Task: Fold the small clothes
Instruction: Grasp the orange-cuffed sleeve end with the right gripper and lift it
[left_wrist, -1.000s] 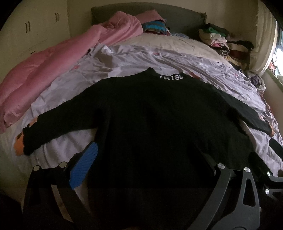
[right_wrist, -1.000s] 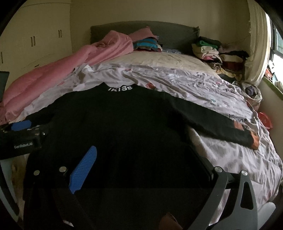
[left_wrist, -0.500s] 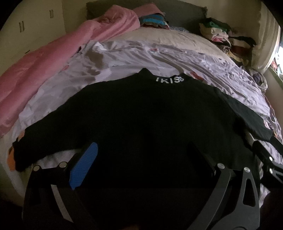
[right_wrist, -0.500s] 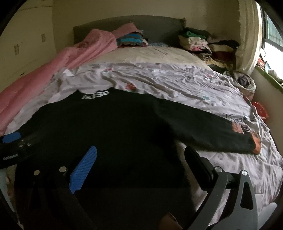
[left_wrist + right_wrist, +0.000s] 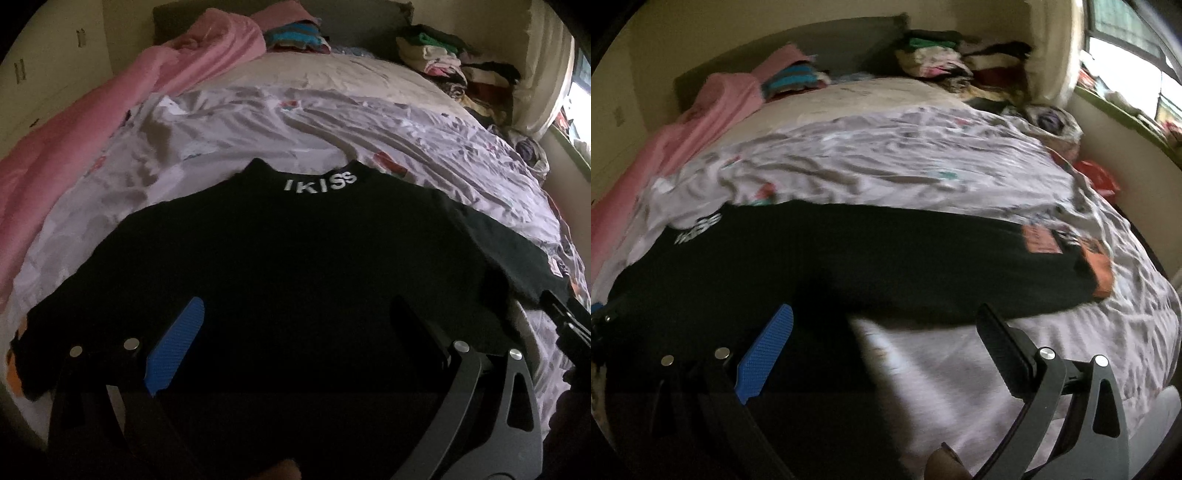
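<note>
A black long-sleeved top [image 5: 288, 266] lies spread flat on the lilac patterned bedsheet [image 5: 258, 125], filling the middle of the left wrist view, its collar at upper centre bearing white letters "IKISS" [image 5: 320, 181]. The left gripper [image 5: 295, 321] sits at the bottom of that frame with its jaws wide apart and nothing between them, over the top's lower body. In the right wrist view the right gripper [image 5: 884, 325] is likewise spread wide and empty, low in the frame, at the garment's edge where black cloth meets sheet. One sleeve runs toward the right of that frame and ends in an orange cuff [image 5: 1097, 264]. A pink quilt [image 5: 92, 122] lies along the left, and stacked clothes [image 5: 450, 66] sit at upper right.
</note>
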A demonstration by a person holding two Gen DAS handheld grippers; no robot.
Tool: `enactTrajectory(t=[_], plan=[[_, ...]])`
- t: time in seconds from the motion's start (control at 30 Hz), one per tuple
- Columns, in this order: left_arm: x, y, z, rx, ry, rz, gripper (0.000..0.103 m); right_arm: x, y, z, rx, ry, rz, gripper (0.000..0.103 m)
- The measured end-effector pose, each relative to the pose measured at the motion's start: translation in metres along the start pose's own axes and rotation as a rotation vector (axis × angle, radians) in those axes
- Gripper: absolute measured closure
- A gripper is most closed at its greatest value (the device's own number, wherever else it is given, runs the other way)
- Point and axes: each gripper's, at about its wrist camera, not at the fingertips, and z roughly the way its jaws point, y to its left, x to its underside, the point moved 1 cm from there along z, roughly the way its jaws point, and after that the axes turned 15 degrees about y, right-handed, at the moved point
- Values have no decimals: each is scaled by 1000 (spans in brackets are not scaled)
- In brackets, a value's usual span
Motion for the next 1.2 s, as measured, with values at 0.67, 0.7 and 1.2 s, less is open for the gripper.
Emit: enactTrajectory(t=[0.67, 0.7, 1.2], plan=[[-49, 11, 46, -58, 11, -59, 8, -12, -169, 42, 31, 91, 452, 4], [-50, 14, 48, -58, 9, -68, 8, -13, -175, 46, 17, 95, 470, 4], [-46, 56, 46, -43, -39, -90, 8, -31, -197, 25, -141, -114, 494, 89]])
